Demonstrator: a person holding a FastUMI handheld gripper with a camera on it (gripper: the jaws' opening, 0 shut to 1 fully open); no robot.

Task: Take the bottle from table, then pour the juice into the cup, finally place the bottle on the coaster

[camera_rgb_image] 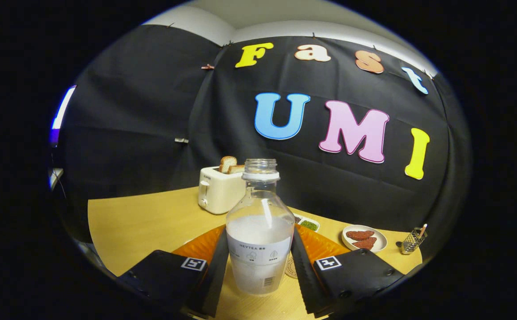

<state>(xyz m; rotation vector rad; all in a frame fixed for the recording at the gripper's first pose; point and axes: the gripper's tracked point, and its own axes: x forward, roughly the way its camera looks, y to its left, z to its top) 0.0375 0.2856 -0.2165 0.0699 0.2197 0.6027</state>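
Note:
A clear, uncapped bottle (258,249), about half full of white juice, stands upright between my fingers with a white label facing me. My gripper (260,232) is shut on the bottle, and both fingers (217,266) press against its sides at label height. I cannot tell whether its base rests on the wooden table (143,226) or hangs just above it. A round, patterned coaster (291,268) peeks out just right of the bottle, partly hidden behind my right finger.
A cream toaster (216,191) with bread slices in it stands beyond the bottle to the left. To the right, beyond the fingers, are a small dish of green food (308,224), a white plate of brown pieces (365,238) and a wire holder (412,240).

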